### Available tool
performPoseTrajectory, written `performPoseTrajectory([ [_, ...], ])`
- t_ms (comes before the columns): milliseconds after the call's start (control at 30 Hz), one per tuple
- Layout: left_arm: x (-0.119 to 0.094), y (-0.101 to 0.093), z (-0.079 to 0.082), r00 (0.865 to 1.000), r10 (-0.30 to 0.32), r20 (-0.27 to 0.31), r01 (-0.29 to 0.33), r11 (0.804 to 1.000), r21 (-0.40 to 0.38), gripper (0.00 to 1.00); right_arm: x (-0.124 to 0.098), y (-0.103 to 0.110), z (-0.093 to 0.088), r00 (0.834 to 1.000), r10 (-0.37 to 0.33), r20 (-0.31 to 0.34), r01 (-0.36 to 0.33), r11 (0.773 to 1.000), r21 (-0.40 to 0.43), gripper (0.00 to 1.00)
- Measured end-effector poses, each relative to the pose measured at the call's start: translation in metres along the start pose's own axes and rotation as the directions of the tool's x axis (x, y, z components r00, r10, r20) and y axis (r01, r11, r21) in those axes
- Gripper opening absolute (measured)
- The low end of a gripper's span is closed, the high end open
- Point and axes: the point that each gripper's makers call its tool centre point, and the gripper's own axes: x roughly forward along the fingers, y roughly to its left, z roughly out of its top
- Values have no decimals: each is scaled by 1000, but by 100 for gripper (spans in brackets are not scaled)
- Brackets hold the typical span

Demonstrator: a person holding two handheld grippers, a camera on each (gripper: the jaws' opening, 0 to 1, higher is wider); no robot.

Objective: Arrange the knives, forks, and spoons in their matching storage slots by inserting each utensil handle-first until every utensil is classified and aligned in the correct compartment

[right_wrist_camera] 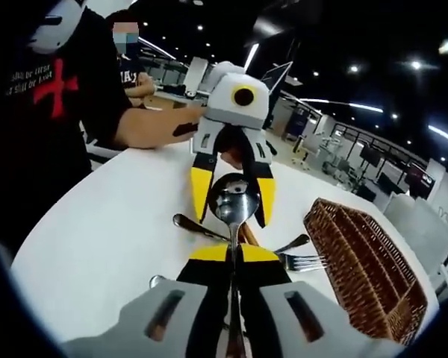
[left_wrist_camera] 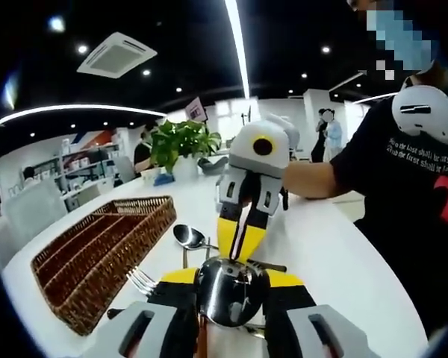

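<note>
The wicker tray [left_wrist_camera: 104, 257] is reddish-brown basketwork on a plain white table [left_wrist_camera: 336, 253], and the spoons [right_wrist_camera: 235, 201] and fork [right_wrist_camera: 302, 262] are mirror-bright steel. Both the left gripper [right_wrist_camera: 233, 198] and the right gripper [left_wrist_camera: 237, 239] are pale grey with black jaws tipped in yellow. The person's T-shirt [left_wrist_camera: 403, 171] is black with white lettering and a red cross, and the potted plant [left_wrist_camera: 181, 142] is leafy green.
</note>
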Motion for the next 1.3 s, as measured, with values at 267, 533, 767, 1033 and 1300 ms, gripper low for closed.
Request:
performPoseTrajectory([
  [267, 1, -1, -2, 1000, -7, -7, 7, 1000, 6, 31, 2, -1, -11, 1000, 7, -25, -7, 1000, 8, 2],
  [533, -1, 1, -3, 1000, 1, -9, -1, 1000, 2, 32, 2, 0, -10, 998, 2, -56, -3, 1000, -17, 1],
  [767, -10, 8, 6, 999, 42, 28, -43, 998, 37, 39, -3, -4, -4, 997, -13, -80, 9, 999, -42, 0],
  [1033, -44, 61, 15, 953, 289, 93, -283, 956, -76, 88, -12, -18, 1, 992, -46, -114, 38, 997, -73, 0],
  [1300, -69, 88, 14, 903, 416, 111, -395, 903, -170, 100, -38, -37, 20, 987, -77, -138, 60, 991, -123, 0],
])
